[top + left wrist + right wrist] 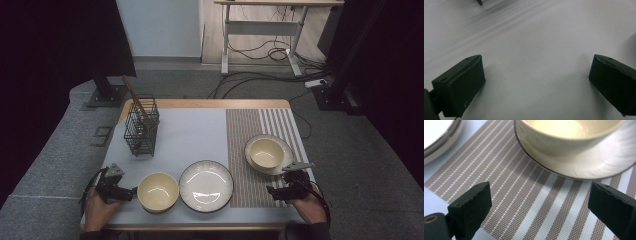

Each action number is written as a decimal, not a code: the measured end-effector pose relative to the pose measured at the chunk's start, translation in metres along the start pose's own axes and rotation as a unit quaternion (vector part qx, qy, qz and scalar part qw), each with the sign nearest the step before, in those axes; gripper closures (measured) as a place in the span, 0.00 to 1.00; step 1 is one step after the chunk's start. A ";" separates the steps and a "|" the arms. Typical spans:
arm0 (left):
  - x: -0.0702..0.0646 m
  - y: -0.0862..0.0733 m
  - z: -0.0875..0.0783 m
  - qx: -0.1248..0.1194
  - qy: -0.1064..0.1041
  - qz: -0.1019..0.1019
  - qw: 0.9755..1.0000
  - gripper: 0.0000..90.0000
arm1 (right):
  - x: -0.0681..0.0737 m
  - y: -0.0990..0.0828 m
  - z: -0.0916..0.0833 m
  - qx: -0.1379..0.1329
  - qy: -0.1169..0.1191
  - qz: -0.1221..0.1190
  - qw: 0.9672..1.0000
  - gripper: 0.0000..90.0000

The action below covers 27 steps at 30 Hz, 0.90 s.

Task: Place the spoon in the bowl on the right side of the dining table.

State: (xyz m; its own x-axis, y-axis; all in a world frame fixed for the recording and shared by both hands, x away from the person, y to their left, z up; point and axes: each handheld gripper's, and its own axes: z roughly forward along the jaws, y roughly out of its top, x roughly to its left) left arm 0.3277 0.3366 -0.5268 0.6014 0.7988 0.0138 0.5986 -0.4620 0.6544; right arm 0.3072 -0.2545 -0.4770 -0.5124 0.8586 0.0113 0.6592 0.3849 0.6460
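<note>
Both grippers, left (131, 192) and right (270, 190), spread wide, holding nothing; probably pre-grasp, next closing on cream bowl (158, 191) rim.

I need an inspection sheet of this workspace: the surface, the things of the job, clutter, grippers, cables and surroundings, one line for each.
Surface: table under a pale cover, with a striped placemat on its right part.
Job's things: cream bowl near the left gripper; empty white plate in the middle; second bowl standing on a plate on the placemat.
Clutter: black wire basket with brown sticks in it, far left.
Grippers: left gripper open over the bare cover; right gripper open over the placemat; both hold nothing.
Cables: a cable trails from each gripper; loose floor cables beyond the table.
Surroundings: grey carpet, a desk frame behind, dark curtains at both sides.
</note>
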 end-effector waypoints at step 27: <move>0.000 0.000 0.000 0.000 0.000 0.000 1.000 0.00 | 0.021 0.035 -0.017 -0.047 0.053 -0.040 0.997 0.00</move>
State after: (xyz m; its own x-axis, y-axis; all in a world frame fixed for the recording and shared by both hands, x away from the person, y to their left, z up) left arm 0.3277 0.3366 -0.5269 0.6014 0.7988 0.0144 0.5982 -0.4622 0.6547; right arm 0.3102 -0.2289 -0.4407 -0.6205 0.7835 0.0336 0.5610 0.4135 0.7171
